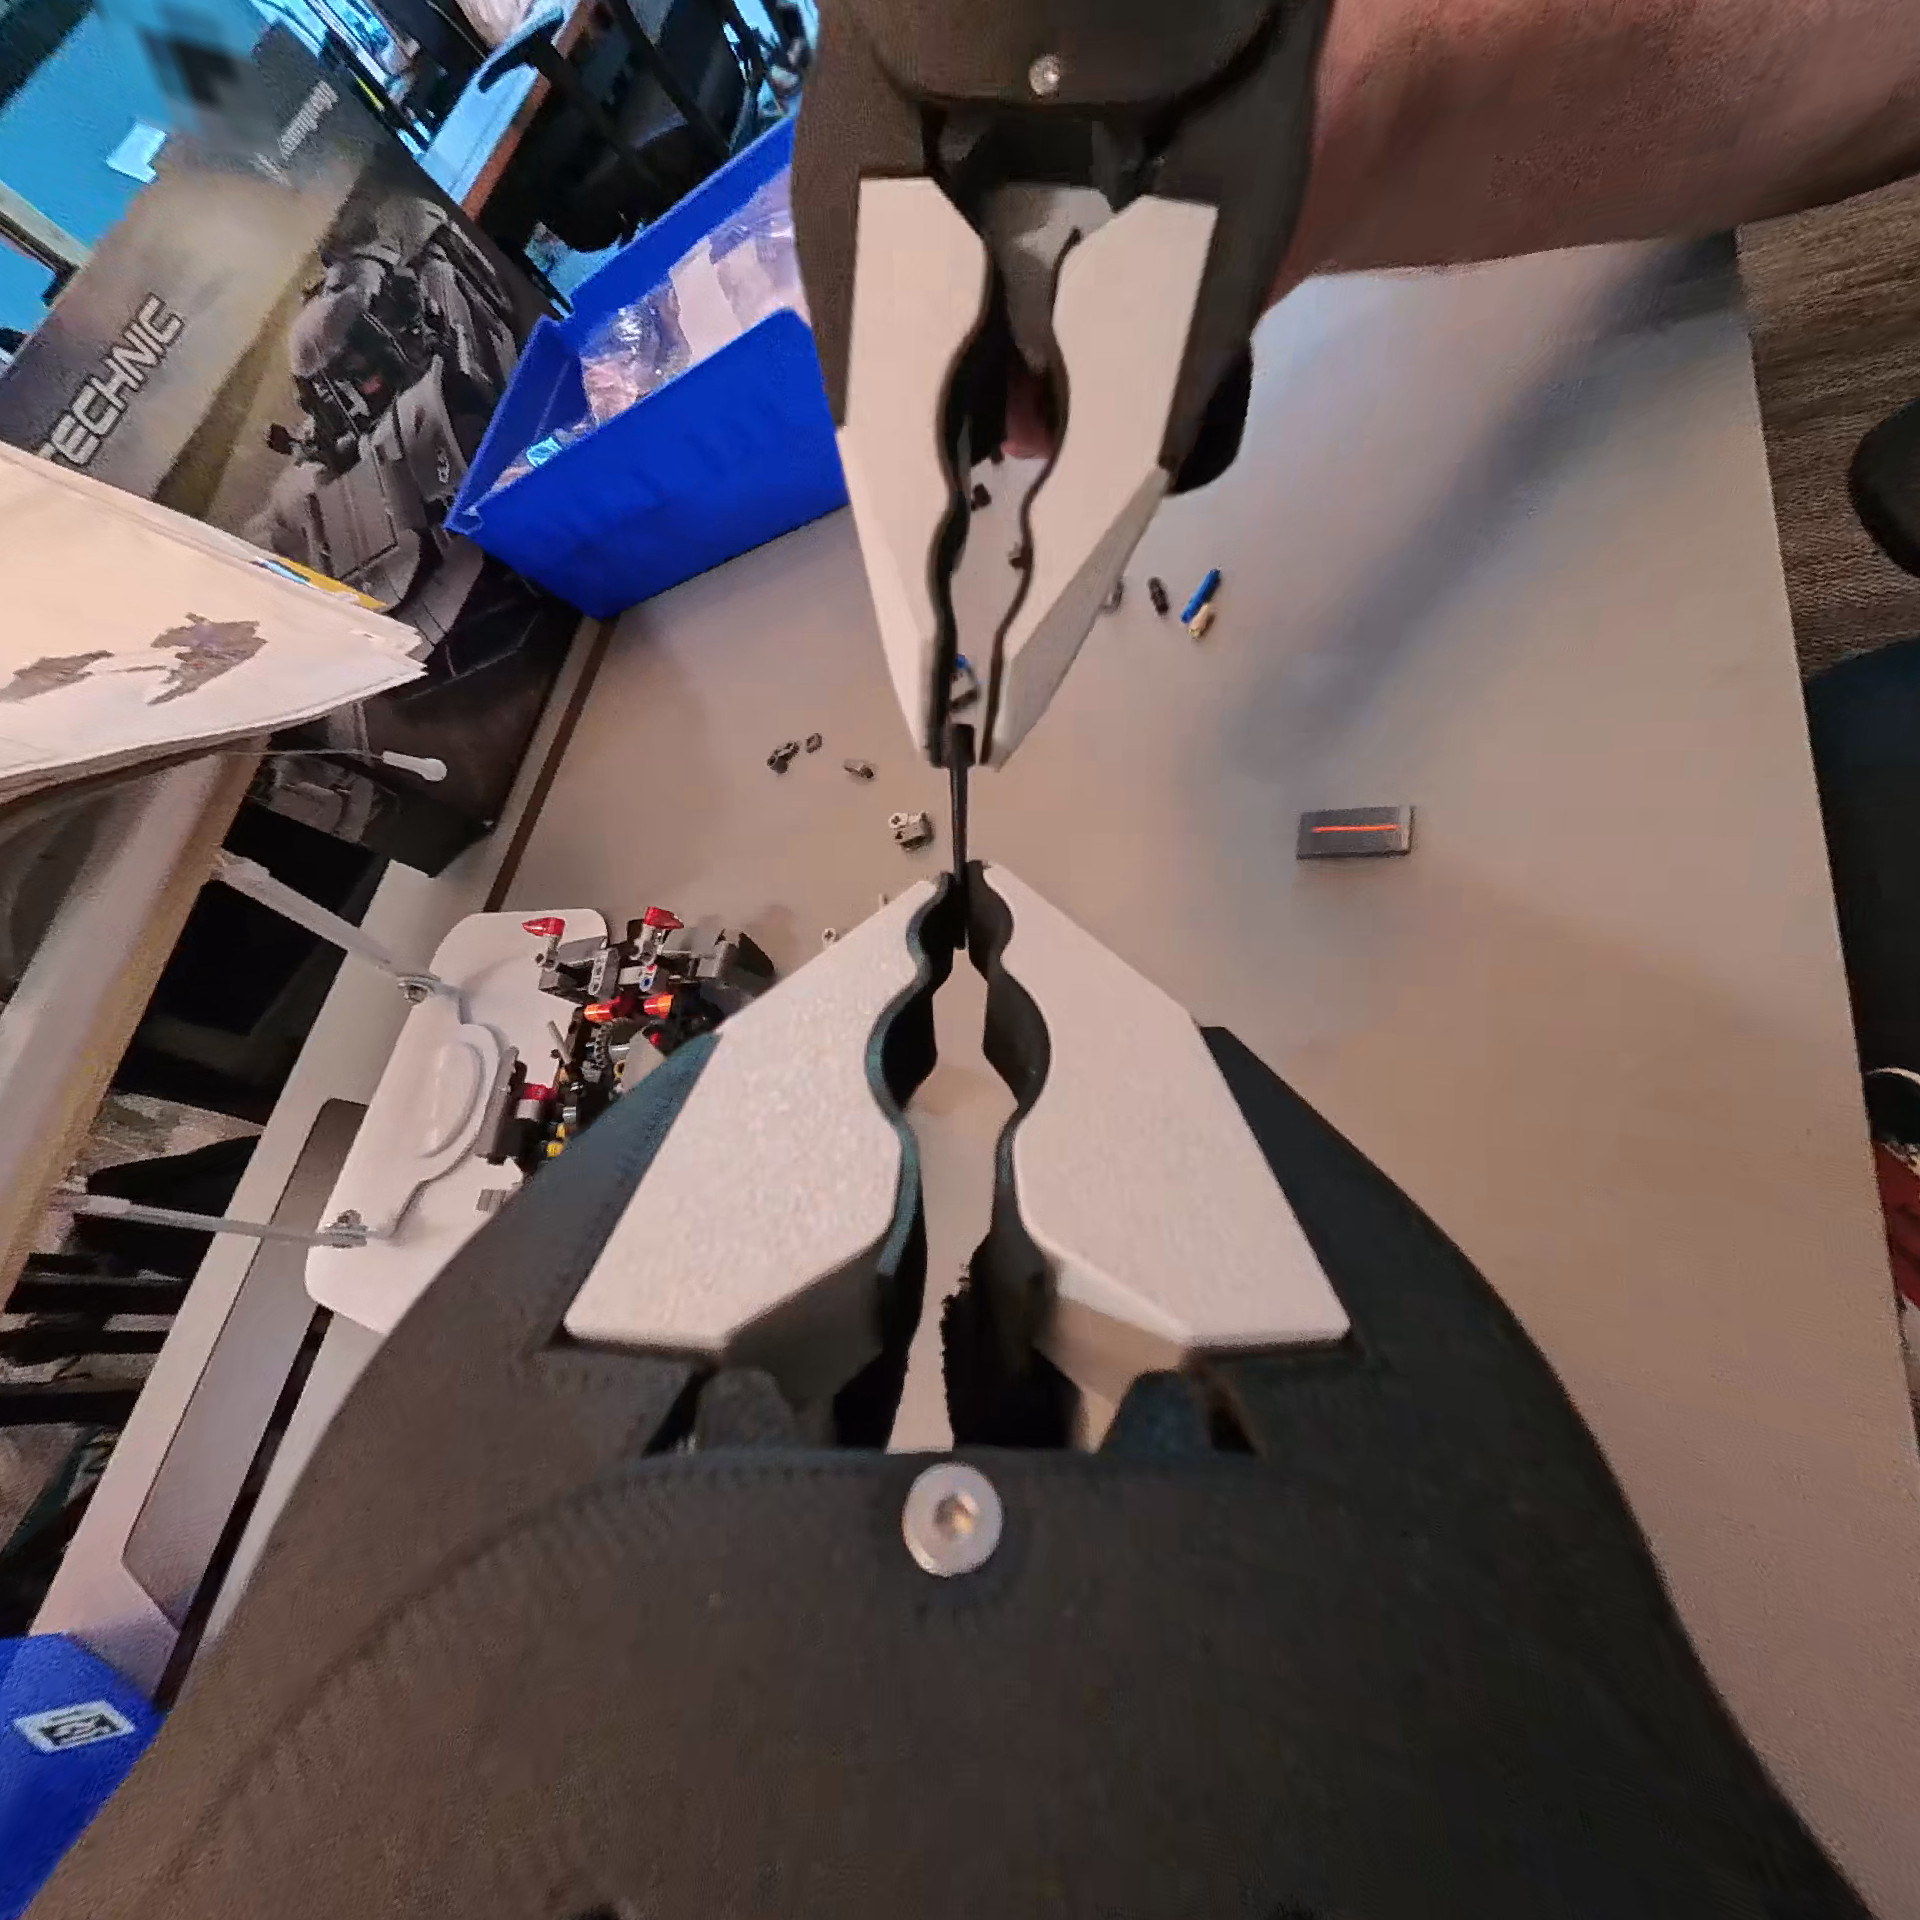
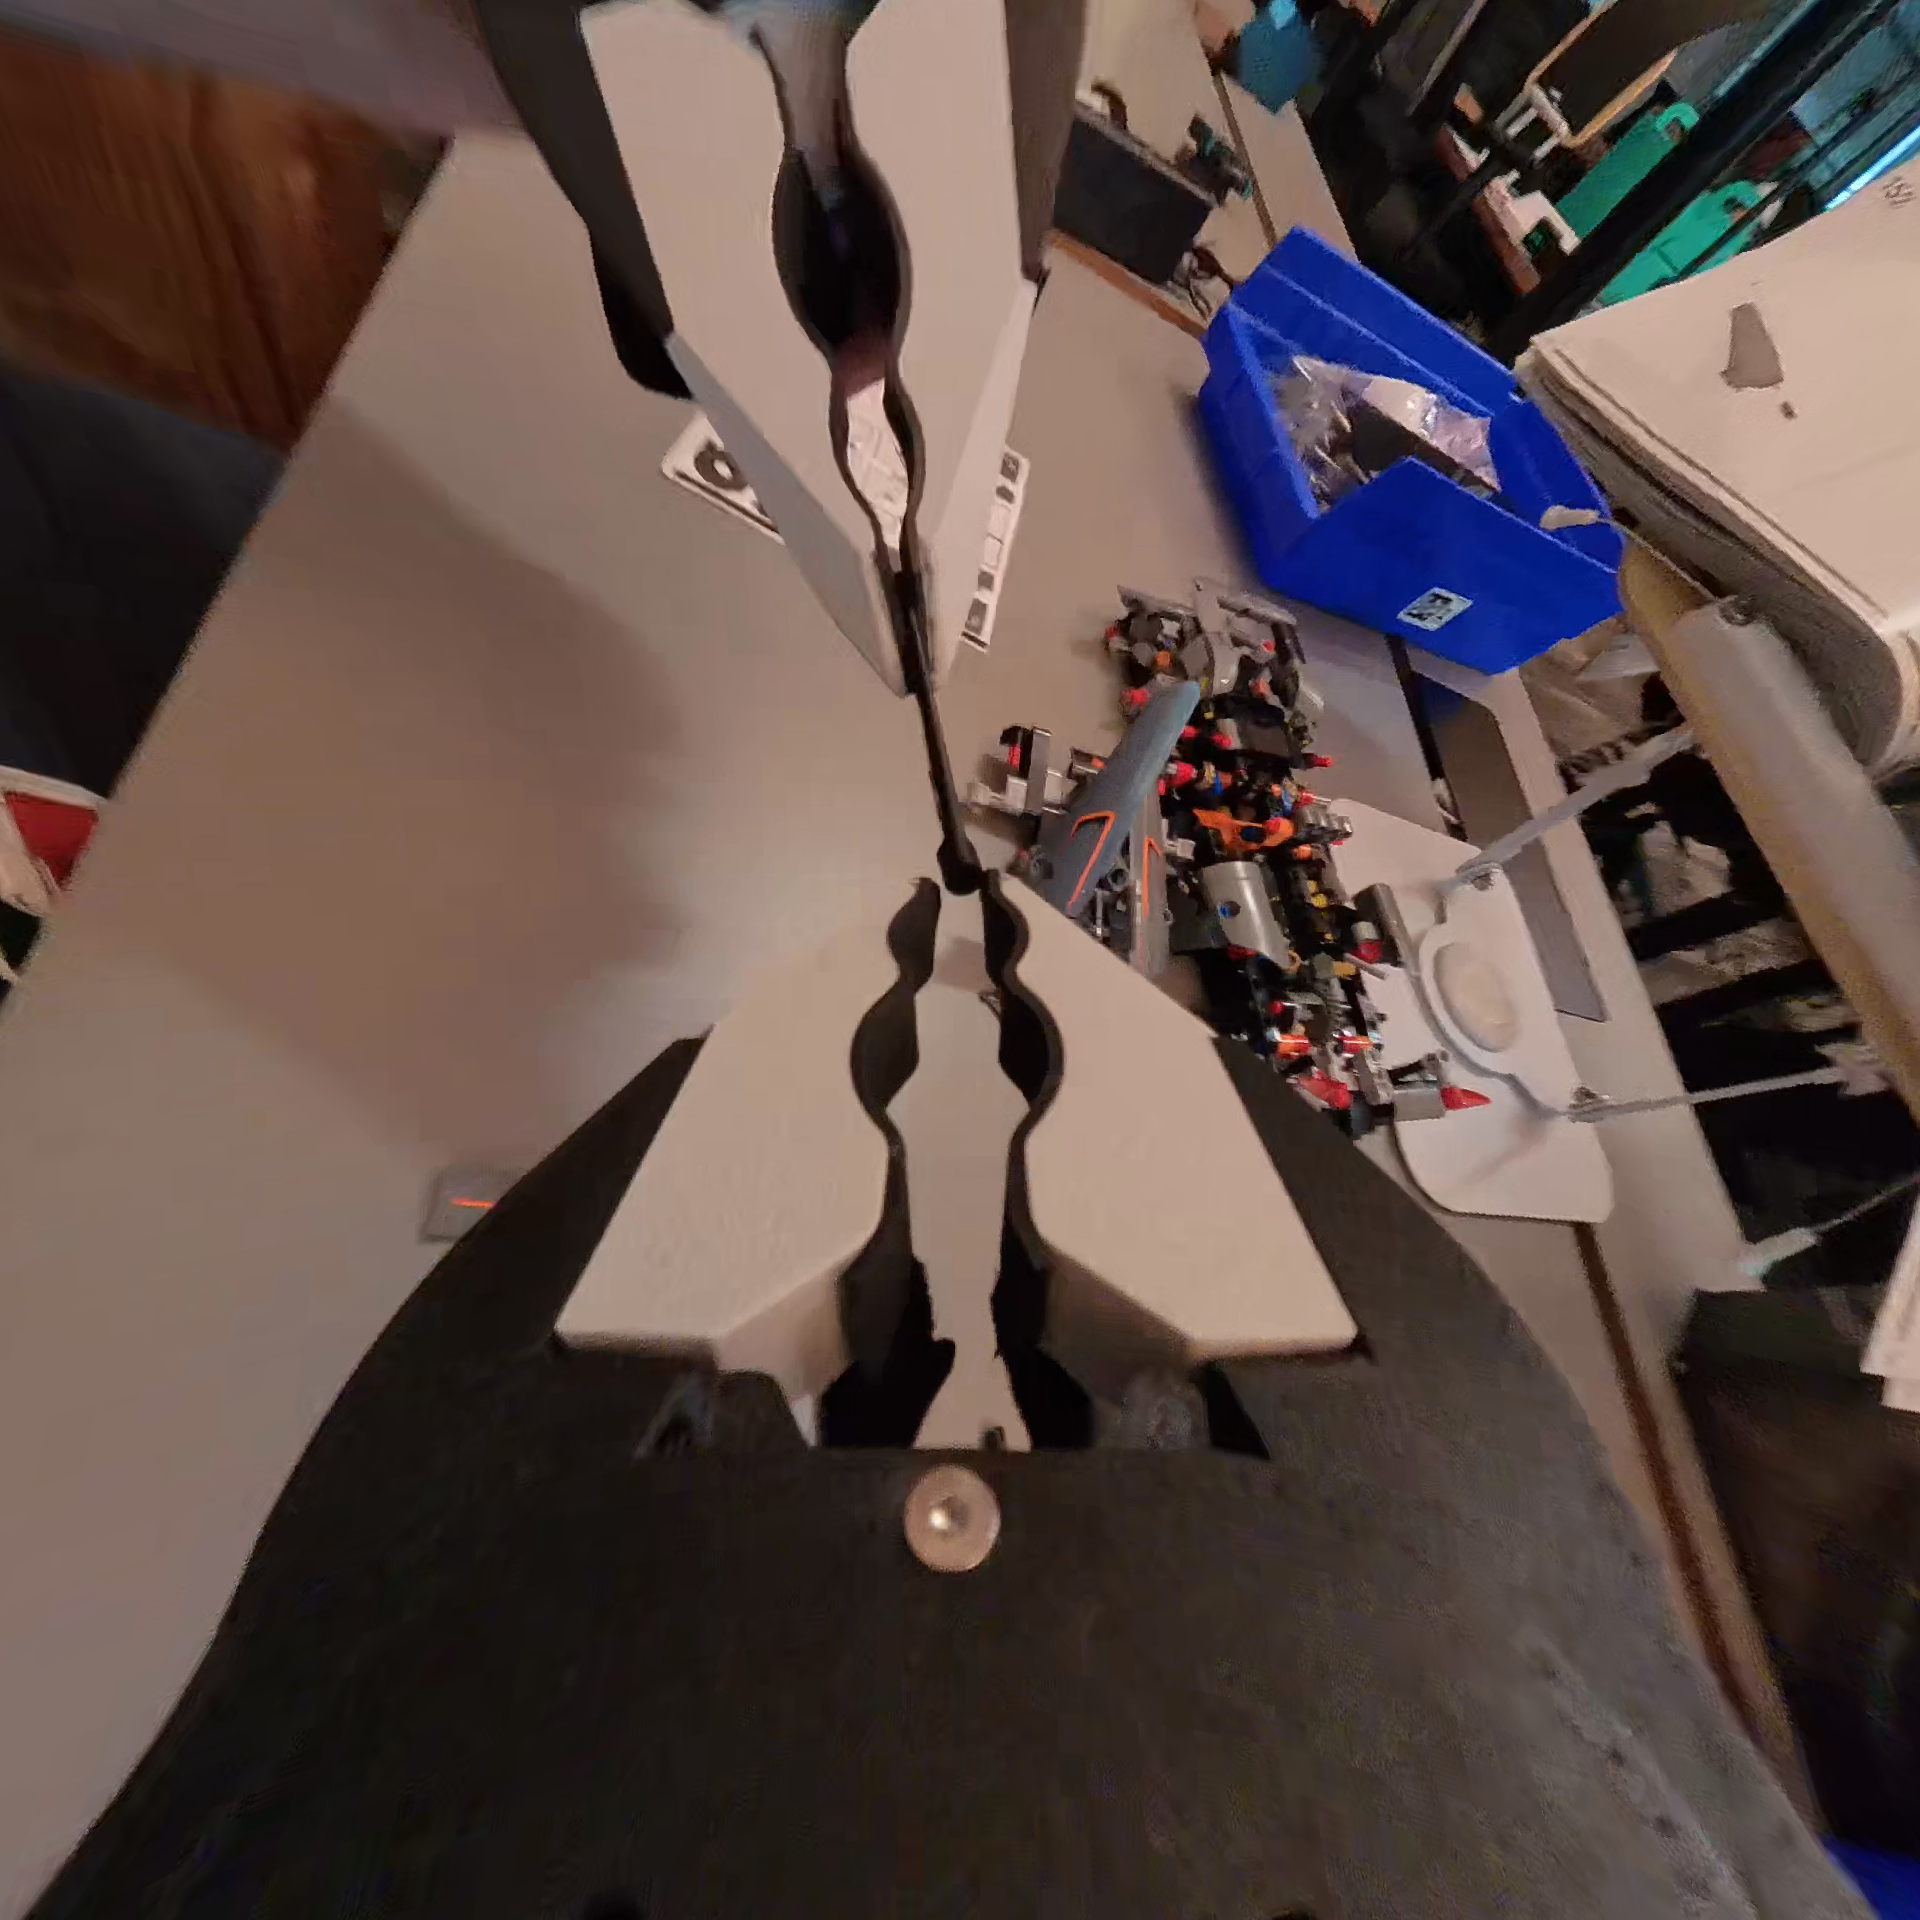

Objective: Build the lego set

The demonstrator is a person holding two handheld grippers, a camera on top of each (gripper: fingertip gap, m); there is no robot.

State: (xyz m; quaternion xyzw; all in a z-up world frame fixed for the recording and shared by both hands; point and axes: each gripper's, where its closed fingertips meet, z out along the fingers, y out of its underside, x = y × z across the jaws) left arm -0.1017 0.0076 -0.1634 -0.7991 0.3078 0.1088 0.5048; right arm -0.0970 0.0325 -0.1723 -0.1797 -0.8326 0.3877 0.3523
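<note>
A thin black Lego rod (image 1: 958, 821) spans the gap between my two grippers, which face each other tip to tip above the grey table (image 1: 1455, 1039). My left gripper (image 1: 961, 902) is shut on its near end. My right gripper (image 1: 961, 746) comes in from the top of the left wrist view, shut on the far end, with a small blue part showing between its fingers. In the right wrist view the rod (image 2: 940, 779) runs from my right gripper (image 2: 958, 891) up to the left gripper (image 2: 914, 665). The part-built Lego model (image 2: 1226, 862) lies on the table to the right; it also shows in the left wrist view (image 1: 623, 997).
A blue bin (image 1: 665, 457) of bagged parts stands at the back, also in the right wrist view (image 2: 1434, 551). The Lego box (image 1: 260, 343) and open instruction booklet (image 1: 156, 623) sit left. Loose small pieces (image 1: 821, 764) and a dark tile with an orange line (image 1: 1354, 833) lie on the table. A white stand base (image 2: 1507, 1039) sits by the model. My left and right fingertips are right by each other.
</note>
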